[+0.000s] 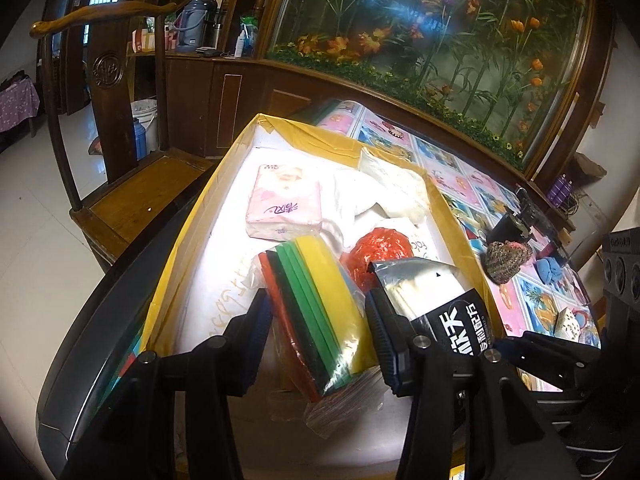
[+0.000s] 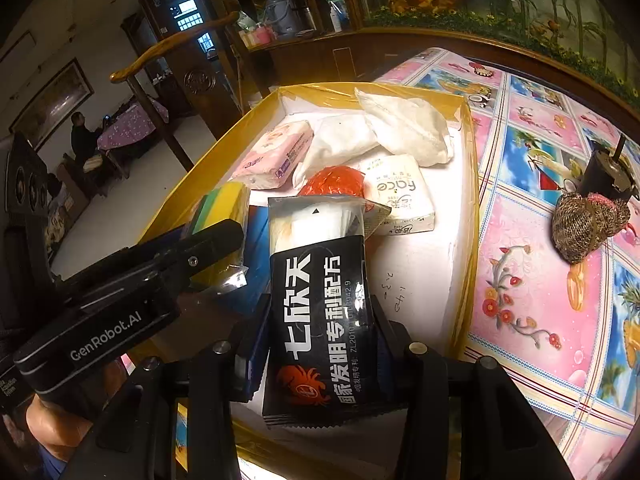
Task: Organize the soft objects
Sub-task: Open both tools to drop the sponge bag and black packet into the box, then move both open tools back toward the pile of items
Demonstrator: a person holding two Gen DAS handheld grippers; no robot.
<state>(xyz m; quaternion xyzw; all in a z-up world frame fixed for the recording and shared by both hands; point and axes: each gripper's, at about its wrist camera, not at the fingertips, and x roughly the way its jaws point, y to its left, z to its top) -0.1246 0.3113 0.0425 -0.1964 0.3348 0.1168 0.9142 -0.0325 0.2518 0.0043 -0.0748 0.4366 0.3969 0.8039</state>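
Soft objects: sorting into the yellow-rimmed box [image 2: 468, 168] is well advanced, not finished.
Right gripper [image 2: 320, 360]: jaws clamped on the lower half of a black-and-clear wet-wipe packet [image 2: 316, 280], which hangs over the near end of the box; I judge it about to be set down, not yet released.
Left gripper [image 1: 316, 332]: jaws either side of a bagged stack of coloured sponge cloths [image 1: 320, 312]; the right pad looks against the bag, the left pad's contact cannot be confirmed. The bag lies inside the box at its near-left corner.
Box contents, outward from the grippers: orange mesh scrubber [image 2: 332, 182] at 12 o'clock of the held packet; "face" tissue pack [image 2: 404, 196] at 1 o'clock, just beside the scrubber; pink tissue pack [image 2: 276, 156] at 11 o'clock; two white cloth bundles [image 2: 404, 128] along the far wall, touching each other.
Outstanding, on the patterned tablecloth [image 2: 540, 280]: brown knitted scouring pad [image 2: 584, 228] at 3 o'clock of the box, well apart from it; blue cloth item [image 1: 550, 270] beyond it, seen only in the left wrist view; a further patterned item [image 1: 568, 322] near the table edge, nature unclear.
Assessment: six items boxed or being boxed; at least two soft items left on the table.
Risk: box floor near the grippers is crowded; the packet may land on the sponge bag.
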